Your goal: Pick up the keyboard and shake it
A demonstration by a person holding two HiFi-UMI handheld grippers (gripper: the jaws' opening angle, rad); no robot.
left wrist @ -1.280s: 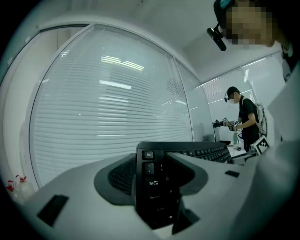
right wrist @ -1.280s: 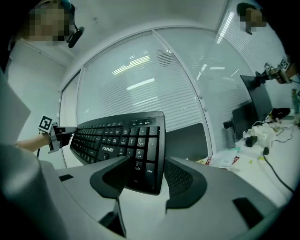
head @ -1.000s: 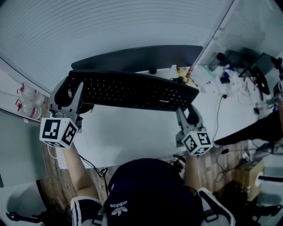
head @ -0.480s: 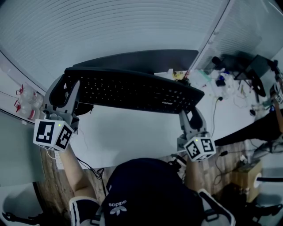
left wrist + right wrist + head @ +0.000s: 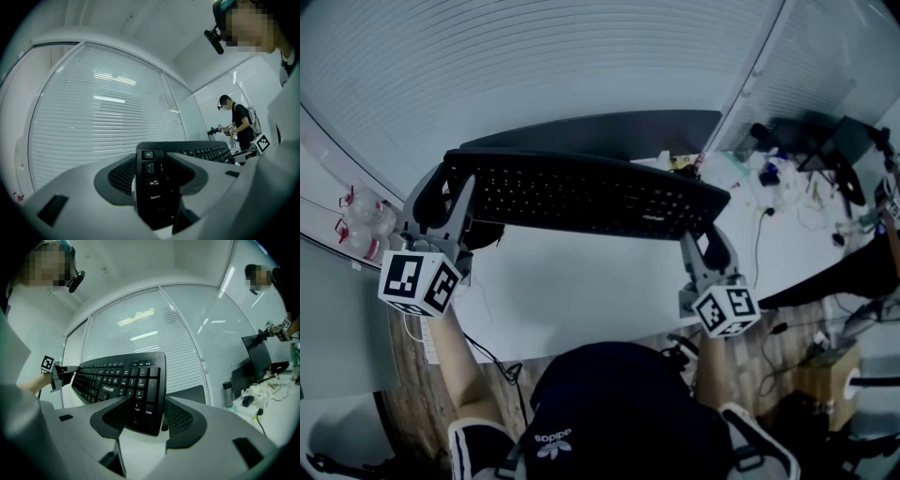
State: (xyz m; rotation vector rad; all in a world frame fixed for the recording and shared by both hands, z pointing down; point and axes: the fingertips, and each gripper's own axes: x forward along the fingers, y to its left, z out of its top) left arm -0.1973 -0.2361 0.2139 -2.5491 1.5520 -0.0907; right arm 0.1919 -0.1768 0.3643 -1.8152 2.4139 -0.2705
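Aloft, keyboard [image 5: 581,192] ends pinched between left gripper [image 5: 453,194] and right gripper [image 5: 701,242] fingers [image 5: 185,420]

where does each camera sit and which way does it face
Head view: head-mounted, looking steeply down at the black plastic keyboard; dark cap and forearms show.
Left gripper view: on the left gripper, facing the keyboard's Esc end; the person's head shows.
Right gripper view: on the right gripper, facing its numpad end; the head shows too.
Both gripper views share the keyboard.

Office: white desk [image 5: 581,281], slatted blinds [image 5: 534,56] (clutter [image 5: 769,171] at one end)
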